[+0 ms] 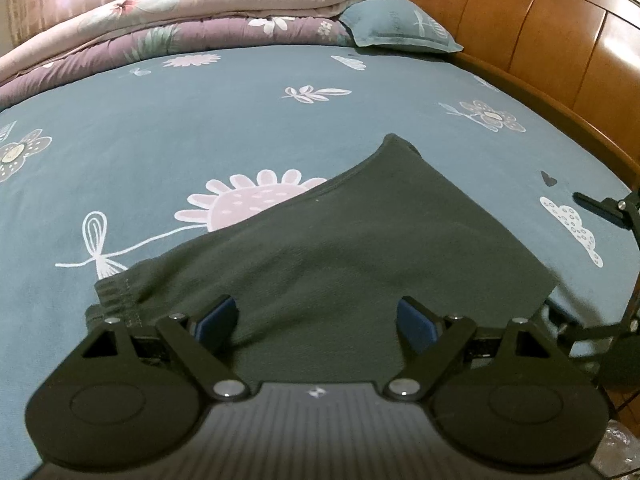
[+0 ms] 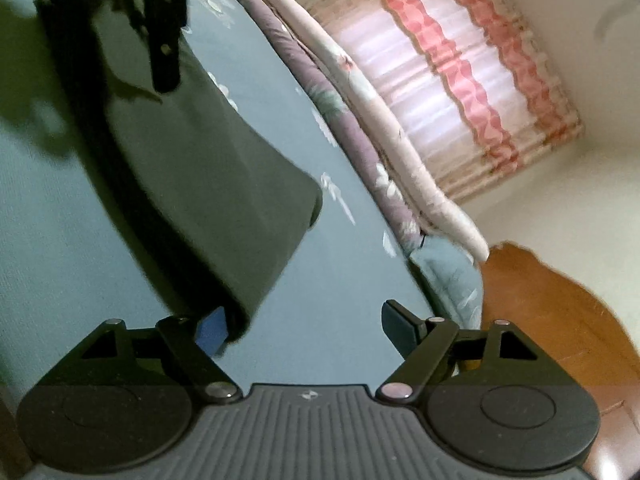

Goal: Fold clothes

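One dark green garment [image 1: 352, 240] lies folded on the bed [image 1: 160, 140] beside two stacked quilts [image 1: 180, 20] and one pillow [image 1: 400, 24], both grippers' jaws spread apart, left gripper [image 1: 318, 320] over its near edge, right gripper [image 2: 304, 328] beside it.

I see a dark green garment [image 1: 360, 248] on a teal sheet [image 1: 160, 128] printed with white and pink flowers (plus small clouds). Quilts [image 1: 192, 32]: purple floral, cream floral. Teal pillow [image 1: 396, 24], brown headboard [image 1: 560, 36], pink-striped curtain [image 2: 452, 80].

Bare bedsheet [image 1: 200, 120] beyond dark garment [image 1: 340, 248], stacked quilts [image 1: 180, 20] and headboard [image 1: 560, 40] bounding it
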`<state>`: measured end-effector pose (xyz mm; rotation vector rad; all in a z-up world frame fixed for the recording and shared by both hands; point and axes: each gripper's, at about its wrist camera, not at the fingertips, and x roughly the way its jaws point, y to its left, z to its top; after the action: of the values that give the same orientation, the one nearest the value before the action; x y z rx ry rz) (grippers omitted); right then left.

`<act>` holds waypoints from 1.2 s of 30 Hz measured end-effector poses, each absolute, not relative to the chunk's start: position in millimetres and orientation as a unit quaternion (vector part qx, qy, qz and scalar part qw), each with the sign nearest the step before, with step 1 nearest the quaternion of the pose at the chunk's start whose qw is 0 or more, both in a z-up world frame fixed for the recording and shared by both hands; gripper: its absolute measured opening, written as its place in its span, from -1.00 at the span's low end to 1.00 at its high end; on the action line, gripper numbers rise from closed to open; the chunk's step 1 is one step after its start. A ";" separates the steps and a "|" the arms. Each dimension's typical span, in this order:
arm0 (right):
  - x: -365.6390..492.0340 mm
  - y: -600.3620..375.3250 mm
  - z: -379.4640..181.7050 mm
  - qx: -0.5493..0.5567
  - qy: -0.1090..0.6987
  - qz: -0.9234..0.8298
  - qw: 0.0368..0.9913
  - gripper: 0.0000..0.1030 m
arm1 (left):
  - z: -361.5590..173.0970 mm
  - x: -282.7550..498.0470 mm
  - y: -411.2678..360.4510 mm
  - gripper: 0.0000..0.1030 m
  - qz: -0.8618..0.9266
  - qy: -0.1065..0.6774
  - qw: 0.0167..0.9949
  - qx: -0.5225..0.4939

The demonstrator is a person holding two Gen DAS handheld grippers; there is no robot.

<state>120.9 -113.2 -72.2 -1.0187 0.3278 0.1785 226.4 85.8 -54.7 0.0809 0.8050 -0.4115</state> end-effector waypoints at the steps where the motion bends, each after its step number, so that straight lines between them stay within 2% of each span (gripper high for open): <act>1: 121.5 -107.1 -72.4 -0.484 0.150 0.096 0.857 0.65 | -54.7 226.3 85.8 0.71 -0.199 0.389 0.899 0.039; 8: 141.3 -118.3 -83.2 -0.514 0.156 0.039 0.843 0.68 | -57.6 225.8 91.4 0.71 -0.199 0.388 0.899 0.039; 11: 141.1 -137.2 -76.5 -0.470 0.172 0.061 0.864 0.69 | -59.4 226.3 96.2 0.71 -0.201 0.389 0.899 0.034; 17: 142.0 -110.2 -75.1 -0.499 0.148 0.091 0.849 0.69 | -58.6 228.1 97.8 0.72 -0.203 0.392 0.897 0.036; 23: 164.3 -136.3 -77.4 -0.493 0.163 0.077 0.851 0.75 | -62.2 226.0 98.9 0.74 -0.215 0.389 0.895 0.044; 26: 170.4 -153.6 -68.4 -0.447 0.189 0.092 0.870 0.75 | -63.8 222.9 103.1 0.74 -0.224 0.391 0.891 0.050; 30: 168.9 -149.4 -61.1 -0.467 0.204 0.106 0.854 0.76 | -58.4 221.9 109.6 0.74 -0.232 0.406 0.882 0.056; 36: 176.1 -153.9 -13.8 -0.424 0.283 0.174 0.843 0.75 | -33.1 227.9 116.8 0.74 -0.244 0.408 0.879 0.048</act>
<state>176.1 -153.9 -13.8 -0.8952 0.5970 0.3682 227.9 116.8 -33.1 0.1004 0.8498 -0.5082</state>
